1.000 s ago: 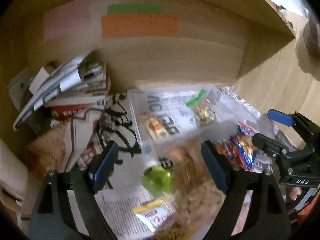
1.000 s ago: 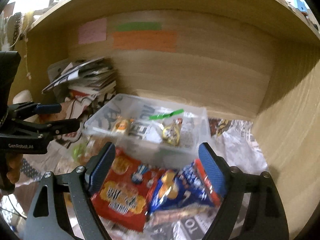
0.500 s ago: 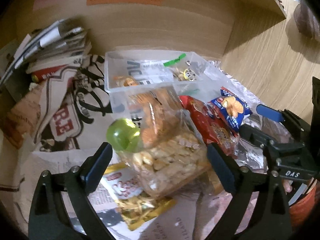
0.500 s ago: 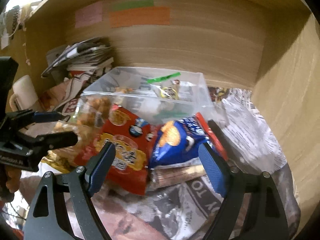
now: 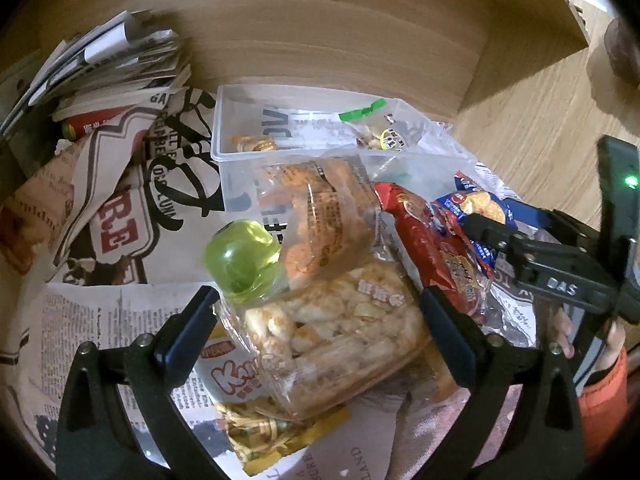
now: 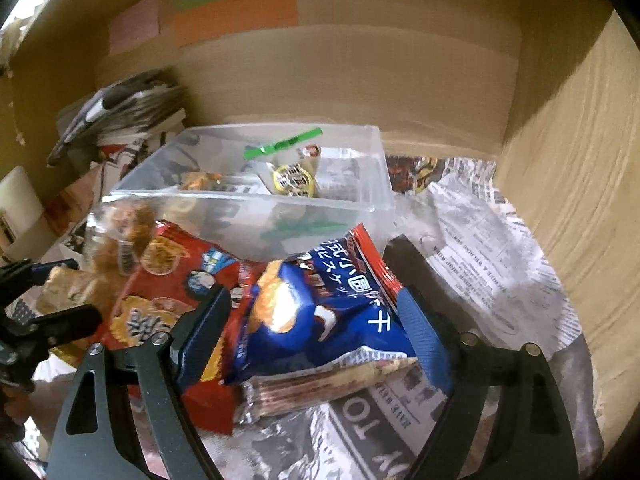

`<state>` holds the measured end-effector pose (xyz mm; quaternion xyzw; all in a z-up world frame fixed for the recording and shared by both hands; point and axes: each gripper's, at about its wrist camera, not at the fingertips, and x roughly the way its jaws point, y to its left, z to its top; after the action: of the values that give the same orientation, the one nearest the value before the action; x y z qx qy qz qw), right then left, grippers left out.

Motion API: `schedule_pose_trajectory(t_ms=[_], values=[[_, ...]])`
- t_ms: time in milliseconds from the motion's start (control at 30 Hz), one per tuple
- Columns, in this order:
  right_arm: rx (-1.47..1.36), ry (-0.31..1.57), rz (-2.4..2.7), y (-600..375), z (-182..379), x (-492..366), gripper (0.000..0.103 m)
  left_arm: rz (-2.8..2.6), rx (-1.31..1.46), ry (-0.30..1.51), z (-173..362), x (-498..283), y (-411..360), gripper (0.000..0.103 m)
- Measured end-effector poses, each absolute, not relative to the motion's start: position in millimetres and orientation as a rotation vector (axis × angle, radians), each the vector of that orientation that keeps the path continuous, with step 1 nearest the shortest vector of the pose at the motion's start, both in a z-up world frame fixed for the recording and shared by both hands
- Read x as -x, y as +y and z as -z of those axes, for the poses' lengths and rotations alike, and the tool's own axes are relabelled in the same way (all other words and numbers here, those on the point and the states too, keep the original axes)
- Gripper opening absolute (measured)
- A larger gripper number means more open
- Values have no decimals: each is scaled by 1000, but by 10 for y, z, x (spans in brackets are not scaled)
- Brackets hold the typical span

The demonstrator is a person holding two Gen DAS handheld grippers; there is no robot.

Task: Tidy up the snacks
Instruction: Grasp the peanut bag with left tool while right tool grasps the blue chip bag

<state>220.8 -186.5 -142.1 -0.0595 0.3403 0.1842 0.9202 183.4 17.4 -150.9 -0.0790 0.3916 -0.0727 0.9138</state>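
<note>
Inside a wooden shelf bay lined with newspaper (image 6: pixel 492 248), 2 hand-held grippers work over a heap of snacks in front of 1 clear plastic bin (image 5: pixel 224 136). Jaws wide apart, the left gripper (image 5: pixel 316 330) straddles 1 crinkly transparent bag of pale puffed crackers (image 5: pixel 332 332), its blue pads beside the bag; whether they touch it cannot be told. 1 glossy green ball-shaped container (image 5: pixel 240 260) sits against that bag, with 1 clear bag of orange snacks (image 5: pixel 320 216) behind and 1 yellow foil packet (image 5: pixel 256 428) beneath. To the right lies 1 red packet (image 5: pixel 432 248). The right gripper (image 6: pixel 316 336) is also spread wide, its ribbed blue fingers (image 6: pixel 420 332) flanking 1 shiny blue pillow-shaped packet (image 6: pixel 320 312) resting on 1 brown foil-wrapped bar (image 6: pixel 320 388); firm grip cannot be confirmed. The bin holds 2 small wrapped items and 1 green-sealed bag. 1 stack of magazines (image 5: pixel 112 64) slumps at left.
</note>
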Motion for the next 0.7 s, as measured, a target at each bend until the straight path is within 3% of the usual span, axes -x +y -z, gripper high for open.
schedule_pose_trajectory(t_ms=[267,333,700], values=[[151,687,-369,-1855,1464,-2267,82,197,180,795,1520,-1819,146,85],[157,683,-379,-1860,1467,-2240,71,205,179,791,1515,-1798,137,82],[159,649,-407,-1906,1367,-2108,46,182,133,753,1379,-1693,73,78]])
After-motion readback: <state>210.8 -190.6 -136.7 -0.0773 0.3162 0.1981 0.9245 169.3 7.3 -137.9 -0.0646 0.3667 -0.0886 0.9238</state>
